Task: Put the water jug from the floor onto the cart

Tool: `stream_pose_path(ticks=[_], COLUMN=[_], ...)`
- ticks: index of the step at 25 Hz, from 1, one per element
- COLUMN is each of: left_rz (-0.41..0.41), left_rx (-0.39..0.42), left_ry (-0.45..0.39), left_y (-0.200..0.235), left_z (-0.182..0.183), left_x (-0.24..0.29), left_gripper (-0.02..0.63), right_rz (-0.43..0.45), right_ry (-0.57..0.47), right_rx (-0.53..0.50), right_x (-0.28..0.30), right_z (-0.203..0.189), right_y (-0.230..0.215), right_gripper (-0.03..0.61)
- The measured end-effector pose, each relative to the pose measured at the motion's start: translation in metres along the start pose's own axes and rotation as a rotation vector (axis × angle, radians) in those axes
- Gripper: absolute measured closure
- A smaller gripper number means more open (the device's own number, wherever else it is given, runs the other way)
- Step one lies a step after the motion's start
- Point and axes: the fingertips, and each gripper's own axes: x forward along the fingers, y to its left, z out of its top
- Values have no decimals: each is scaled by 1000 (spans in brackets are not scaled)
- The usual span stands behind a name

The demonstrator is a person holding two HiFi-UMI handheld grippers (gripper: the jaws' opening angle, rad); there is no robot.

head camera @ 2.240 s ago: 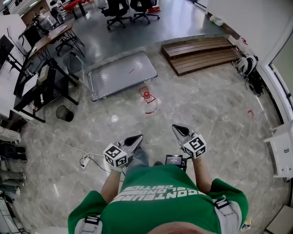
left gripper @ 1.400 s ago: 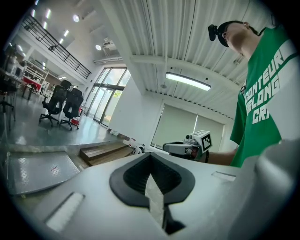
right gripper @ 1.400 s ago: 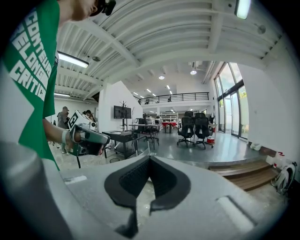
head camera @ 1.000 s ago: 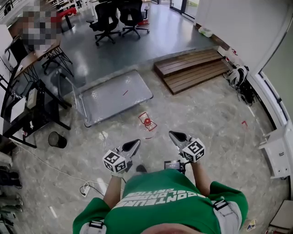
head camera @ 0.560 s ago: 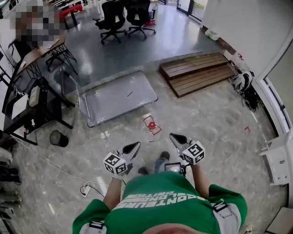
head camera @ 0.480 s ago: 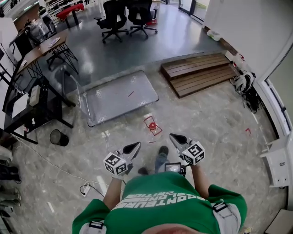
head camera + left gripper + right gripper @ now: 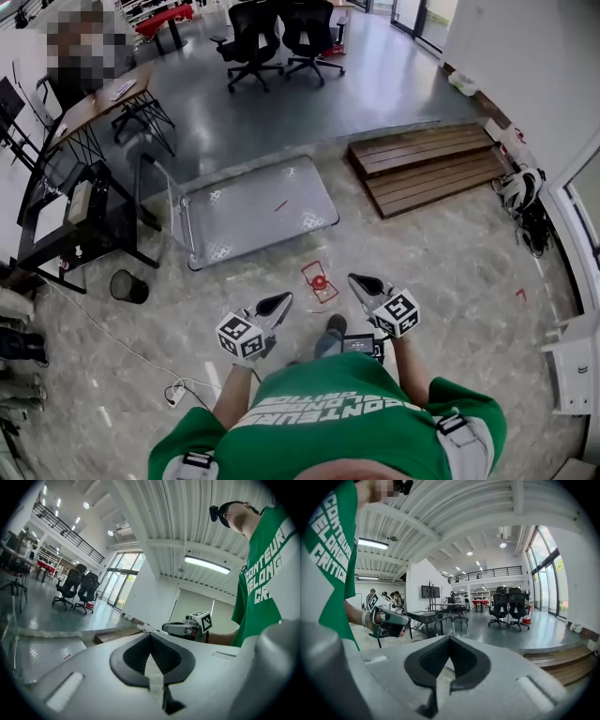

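Jug [image 7: 320, 283] in head view only

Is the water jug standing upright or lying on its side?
Upright: the water jug stands on the floor, red cap facing up.

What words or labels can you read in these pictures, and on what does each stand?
"ONTEUR / ELONG / CR": green shirt, left gripper view, cut off.
"RELONG / CRITIQ": same shirt, right gripper view.
Water jug: label, if any, too small to read.
Marker cubes: patterns only.
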Motion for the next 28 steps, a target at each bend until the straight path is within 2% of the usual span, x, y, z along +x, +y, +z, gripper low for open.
stream_pose_path(ticks=[9, 14, 21, 28], left_rz=[-11, 0, 57, 159], left_rx=[47, 50, 60, 47], left_ry=[9, 23, 35, 42], left_y=[32, 40, 44, 65], left_z=[30, 35, 29, 22], left_x=[85, 119, 136, 123], left_gripper=[598, 598, 598, 598], right_rz=[-3, -3, 14, 54], right_ry=[-10, 3, -7, 48], right_rx=[-29, -14, 5, 14], right_x=[15, 10, 7, 24], right_z=[15, 8, -7, -24], right_y=[-95, -132, -163, -163], right_gripper=[586, 586, 586, 586])
